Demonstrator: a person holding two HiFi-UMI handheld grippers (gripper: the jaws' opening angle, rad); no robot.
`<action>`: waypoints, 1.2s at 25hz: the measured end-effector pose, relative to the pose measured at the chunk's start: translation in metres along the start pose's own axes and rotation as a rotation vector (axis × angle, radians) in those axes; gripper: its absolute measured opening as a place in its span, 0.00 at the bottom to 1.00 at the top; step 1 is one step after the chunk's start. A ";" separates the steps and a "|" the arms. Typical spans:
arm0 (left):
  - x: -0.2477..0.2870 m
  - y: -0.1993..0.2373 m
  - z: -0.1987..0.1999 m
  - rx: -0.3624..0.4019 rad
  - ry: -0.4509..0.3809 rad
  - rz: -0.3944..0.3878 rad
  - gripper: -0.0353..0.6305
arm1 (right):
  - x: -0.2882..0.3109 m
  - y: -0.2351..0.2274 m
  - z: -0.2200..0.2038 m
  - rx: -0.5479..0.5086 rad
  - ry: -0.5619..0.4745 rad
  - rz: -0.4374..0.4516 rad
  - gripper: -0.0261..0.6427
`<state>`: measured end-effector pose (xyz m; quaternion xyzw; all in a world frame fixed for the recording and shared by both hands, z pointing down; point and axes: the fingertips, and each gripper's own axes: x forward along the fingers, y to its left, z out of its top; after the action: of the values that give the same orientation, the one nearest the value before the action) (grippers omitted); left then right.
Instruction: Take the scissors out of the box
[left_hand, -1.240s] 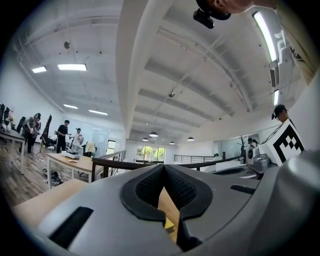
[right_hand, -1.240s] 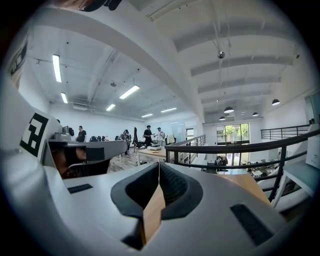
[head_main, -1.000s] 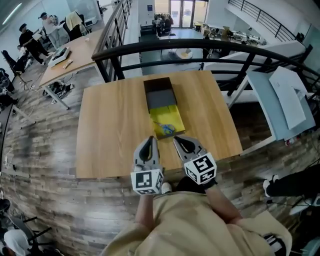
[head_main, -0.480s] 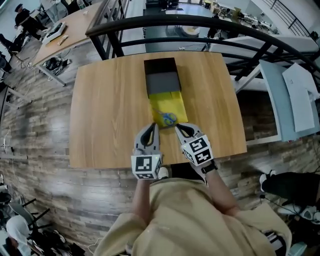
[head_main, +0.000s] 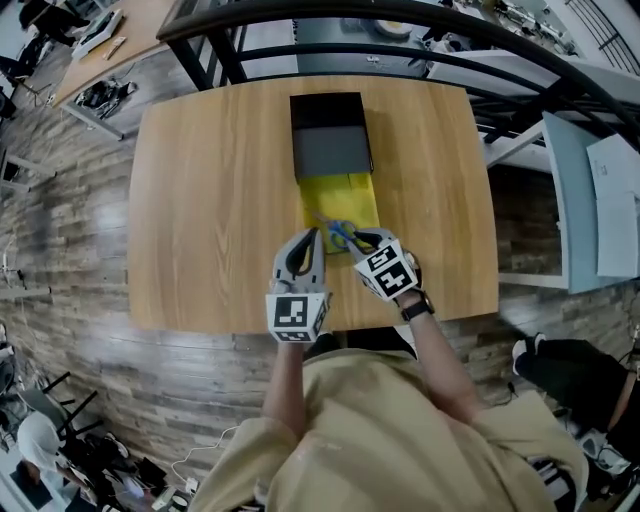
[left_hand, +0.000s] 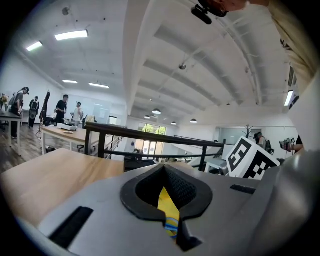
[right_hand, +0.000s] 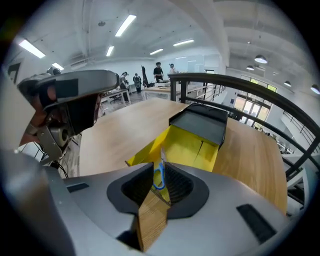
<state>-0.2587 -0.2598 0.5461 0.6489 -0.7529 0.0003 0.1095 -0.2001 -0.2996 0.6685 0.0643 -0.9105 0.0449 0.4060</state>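
Observation:
A yellow tray (head_main: 345, 195) slides out of a black box sleeve (head_main: 330, 135) on the wooden table (head_main: 210, 200). The scissors (head_main: 341, 233), with blue handles, lie at the tray's near end. My right gripper (head_main: 354, 238) tilts down right over them. Its jaws are opening by a narrow slit with nothing between them, and the blue handle (right_hand: 159, 177) shows just beyond the right gripper (right_hand: 161, 167). My left gripper (head_main: 311, 236) sits shut at the tray's near left corner. In the left gripper view, the left gripper (left_hand: 163, 170) shows only a sliver of yellow and blue through its hollow.
A black railing (head_main: 400, 45) runs behind the table's far edge. A grey desk (head_main: 585, 190) stands to the right, and the wood floor (head_main: 70, 300) lies to the left. People stand far off at other desks (left_hand: 60, 132).
Both grippers have moved forward and down from the table's near edge to the tray's near end. The right one has tipped downward over the scissors, and its jaws have parted slightly.

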 end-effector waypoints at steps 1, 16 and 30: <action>0.004 0.004 -0.003 -0.005 0.006 0.006 0.07 | 0.008 -0.001 -0.003 0.000 0.038 0.022 0.14; 0.040 0.046 -0.032 -0.068 0.065 0.086 0.07 | 0.101 -0.010 -0.045 -0.026 0.381 0.207 0.23; 0.019 0.076 -0.032 -0.087 0.079 0.163 0.07 | 0.110 -0.022 -0.043 -0.144 0.436 0.112 0.17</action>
<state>-0.3303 -0.2616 0.5911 0.5795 -0.7977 0.0019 0.1668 -0.2382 -0.3243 0.7795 -0.0264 -0.8044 0.0150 0.5933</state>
